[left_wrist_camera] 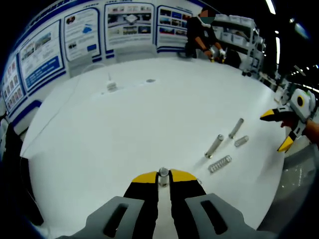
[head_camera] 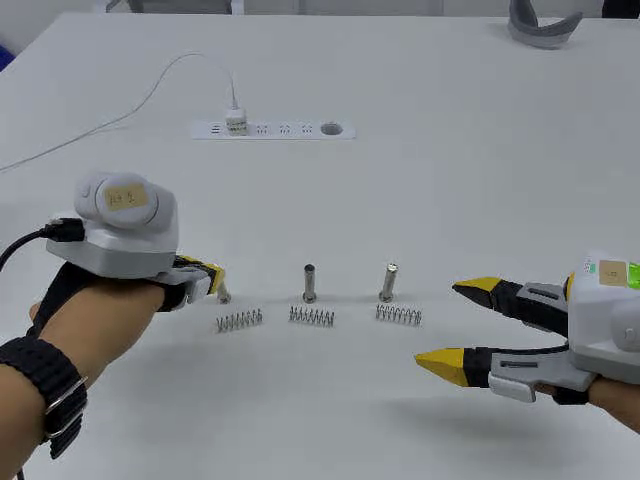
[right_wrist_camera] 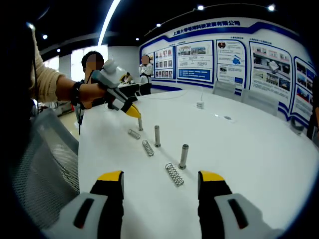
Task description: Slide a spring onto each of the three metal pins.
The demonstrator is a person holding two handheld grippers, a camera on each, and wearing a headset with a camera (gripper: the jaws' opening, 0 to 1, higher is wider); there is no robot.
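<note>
While three springs [head_camera: 311, 317] lie on the white table [head_camera: 450, 180] beside three upright metal pins [head_camera: 309, 283], the left gripper [left_wrist_camera: 163, 178] pinches the leftmost pin [head_camera: 224, 294]; the right gripper [head_camera: 437, 323] hovers nearby, jaws spread.

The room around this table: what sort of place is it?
Probably a company lab or showroom: blue-framed display posters on the walls, one large white table, stocked shelves at the back.

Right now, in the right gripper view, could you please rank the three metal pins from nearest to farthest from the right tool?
1. Right-end pin, closest ahead.
2. Middle pin, mid-row.
3. Left-end pin, farthest, gripped by the left tool.
</note>
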